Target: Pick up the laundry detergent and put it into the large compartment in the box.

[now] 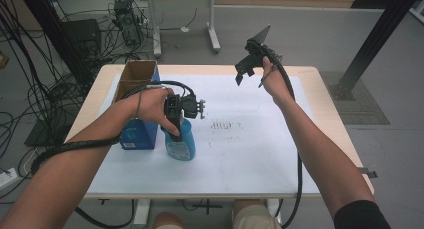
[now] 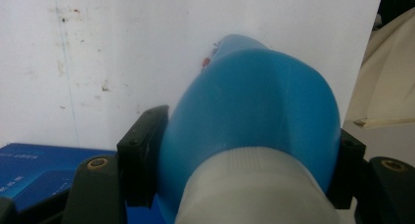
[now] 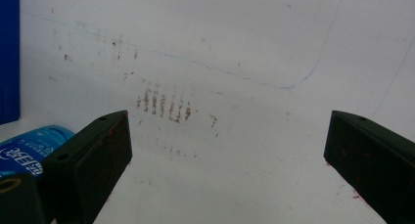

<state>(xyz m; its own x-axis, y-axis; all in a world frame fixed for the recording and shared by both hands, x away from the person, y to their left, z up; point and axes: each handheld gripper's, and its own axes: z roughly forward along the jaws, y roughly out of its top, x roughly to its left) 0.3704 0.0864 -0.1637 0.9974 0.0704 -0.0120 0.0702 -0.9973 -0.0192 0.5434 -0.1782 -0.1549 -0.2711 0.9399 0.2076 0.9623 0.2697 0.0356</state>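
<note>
The left hand-held gripper (image 1: 181,120) is clamped on a blue plastic bottle with a pale ribbed cap (image 1: 180,141), its black pads pressed against the bottle's two sides just above the cap, as the left gripper view shows. In that view the bottle (image 2: 254,121) is so close that its lower body is cut off and the label is hidden apart from a small red and white patch near the far end. From the high view the bottle rests on the white sheet covering the surface (image 1: 250,154), touching or nearly touching the right face of a dark blue cardboard box (image 1: 139,134); the person's left hand (image 1: 155,109) covers the bottle's top, so whether it stands fully upright or leans is hard to say.

Just behind the blue box, an open brown cardboard box (image 1: 135,76) shows only part of its interior, which looks empty as far as can be made out.

The right hand-held gripper (image 1: 248,74) is held in the air well to the right of the blue box and above the far edge of the sheet, its jaws spread wide with nothing between them. In the right gripper view the sheet (image 3: 235,62) carries a cluster of faint rust-coloured smudges (image 3: 164,104), and the bottle's printed label (image 3: 29,148) is cut off at the lower left.
</note>
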